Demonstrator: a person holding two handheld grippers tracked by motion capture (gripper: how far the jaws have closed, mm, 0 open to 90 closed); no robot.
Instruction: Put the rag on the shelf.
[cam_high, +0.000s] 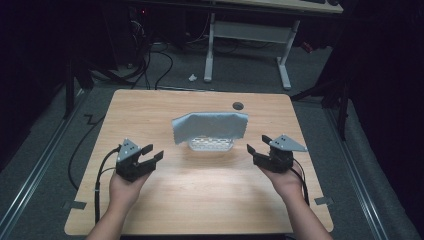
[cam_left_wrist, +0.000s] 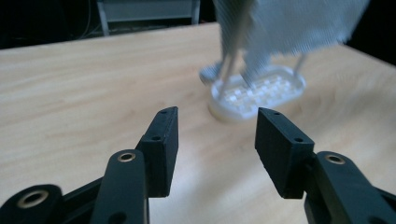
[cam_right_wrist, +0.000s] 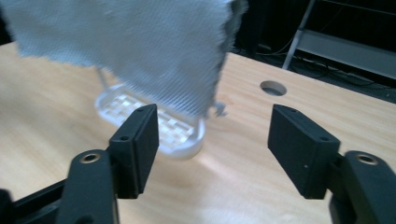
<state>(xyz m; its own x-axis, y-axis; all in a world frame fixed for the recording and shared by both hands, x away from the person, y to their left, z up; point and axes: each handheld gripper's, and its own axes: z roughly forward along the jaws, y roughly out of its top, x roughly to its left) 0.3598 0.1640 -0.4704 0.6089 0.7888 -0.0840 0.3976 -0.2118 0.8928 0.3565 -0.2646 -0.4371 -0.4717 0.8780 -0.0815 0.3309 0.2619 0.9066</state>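
- Grey cloth (cam_high: 210, 126) hangs draped over a small rack, mid table, slightly toward the far side; cloth off the wood surface, lower edge ragged.
- Rack's white base tray (cam_high: 211, 144) sits flat on the table (cam_high: 200, 200), right under the cloth; thin wire legs go up from it into the cloth, seen in the left gripper view.
- Left tongs (cam_high: 152, 152) near-left of the tray, held in the person's left hand (cam_high: 125, 187), pointing toward the cloth and tray. Jaws wide apart, nothing between them, not touching cloth or tray.
- Left gripper view: tray (cam_left_wrist: 259, 91) ahead of the jaws and apart from them, cloth (cam_left_wrist: 289, 25) above it, bare wood between the jaws.
- Right tongs (cam_high: 258, 144) near-right of the tray, held in the right hand (cam_high: 286, 181), pointing in toward the cloth. Jaws spread wide, empty, clear of the cloth.
- Right gripper view: cloth (cam_right_wrist: 135, 46) hangs ahead above the left jaw, tray (cam_right_wrist: 180, 133) partly behind that jaw; the table's round hole (cam_right_wrist: 273, 87) shows between the jaws, farther back.
- Both tongs about level with each other, one each side of the tray, well apart.
- Grey three-cornered plate on top of each tongs; black cable trails from each.
- White desk frame (cam_high: 247, 45) on the floor beyond the table.
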